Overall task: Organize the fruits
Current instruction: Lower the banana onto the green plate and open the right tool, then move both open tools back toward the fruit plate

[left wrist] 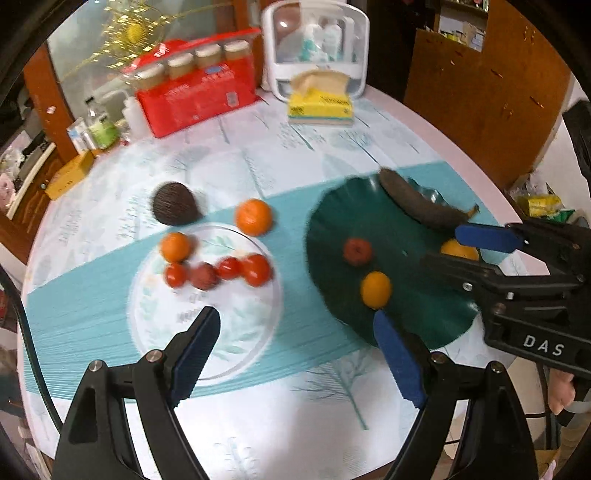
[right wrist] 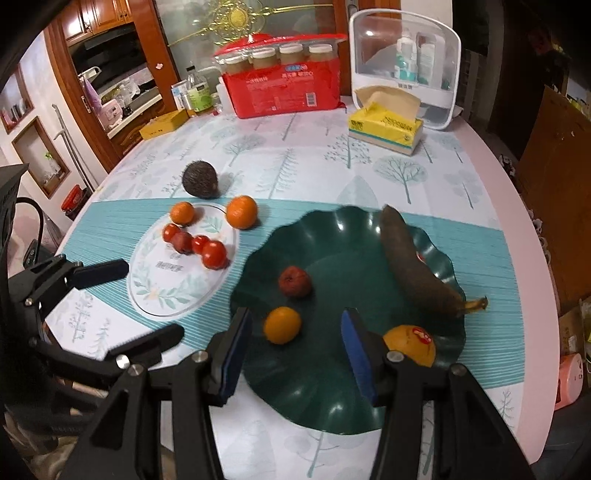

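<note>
Hovering over the green plate, your right tool gapes empty, a small orange between its fingers (untouched); your left tool hangs open near the clear plate of tomatoes.

- A home dining room: a round table under a tree-print cloth.
- Wooden cabinets and a kitchen counter stand behind the table.
- Household goods sit at the far edge: a tissue box, a pack of jars, bottles.
- A glass door with a gold ornament stands behind.
</note>
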A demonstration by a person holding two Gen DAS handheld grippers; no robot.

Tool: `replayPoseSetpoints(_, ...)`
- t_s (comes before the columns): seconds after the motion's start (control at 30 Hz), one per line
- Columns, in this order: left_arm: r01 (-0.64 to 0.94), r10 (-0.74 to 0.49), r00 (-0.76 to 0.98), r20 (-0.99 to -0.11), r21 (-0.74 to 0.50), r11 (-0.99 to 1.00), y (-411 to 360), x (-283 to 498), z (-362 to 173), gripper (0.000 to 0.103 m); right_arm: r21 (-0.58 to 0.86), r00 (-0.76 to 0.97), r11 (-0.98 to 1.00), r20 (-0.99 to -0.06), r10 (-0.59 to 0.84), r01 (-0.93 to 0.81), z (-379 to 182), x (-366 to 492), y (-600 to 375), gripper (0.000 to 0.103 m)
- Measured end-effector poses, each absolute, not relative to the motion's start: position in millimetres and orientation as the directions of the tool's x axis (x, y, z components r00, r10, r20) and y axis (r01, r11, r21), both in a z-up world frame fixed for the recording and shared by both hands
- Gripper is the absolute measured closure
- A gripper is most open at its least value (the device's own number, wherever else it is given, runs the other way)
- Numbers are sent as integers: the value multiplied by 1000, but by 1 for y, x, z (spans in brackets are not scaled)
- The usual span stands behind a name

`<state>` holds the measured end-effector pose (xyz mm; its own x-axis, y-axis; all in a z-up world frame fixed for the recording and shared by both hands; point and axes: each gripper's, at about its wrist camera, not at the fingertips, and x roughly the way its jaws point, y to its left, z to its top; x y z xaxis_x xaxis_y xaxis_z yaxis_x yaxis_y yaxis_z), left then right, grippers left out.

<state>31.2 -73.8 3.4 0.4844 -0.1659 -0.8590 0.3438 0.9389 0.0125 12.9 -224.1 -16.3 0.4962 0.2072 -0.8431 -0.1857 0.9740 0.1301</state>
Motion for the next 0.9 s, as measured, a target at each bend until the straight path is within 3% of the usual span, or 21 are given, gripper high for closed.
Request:
replayPoseSetpoints(0.53, 206, -29, 634, -772, 133, 969, 31, 68, 111, 14, 135, 581, 960, -772, 257, -246, 84, 51, -175, 51)
replayPoseSetpoints(0.7, 150, 7, 703, -711, 158, 976, 54, 87, 149, 7, 169, 605, 949, -737, 301, -267, 118, 76, -164, 36)
replayPoseSetpoints(0.9, 99, 30, 709, -704, 142, 985, 72, 134, 151, 3, 167, 617, 953, -731, 292, -253, 123, 112, -153, 31)
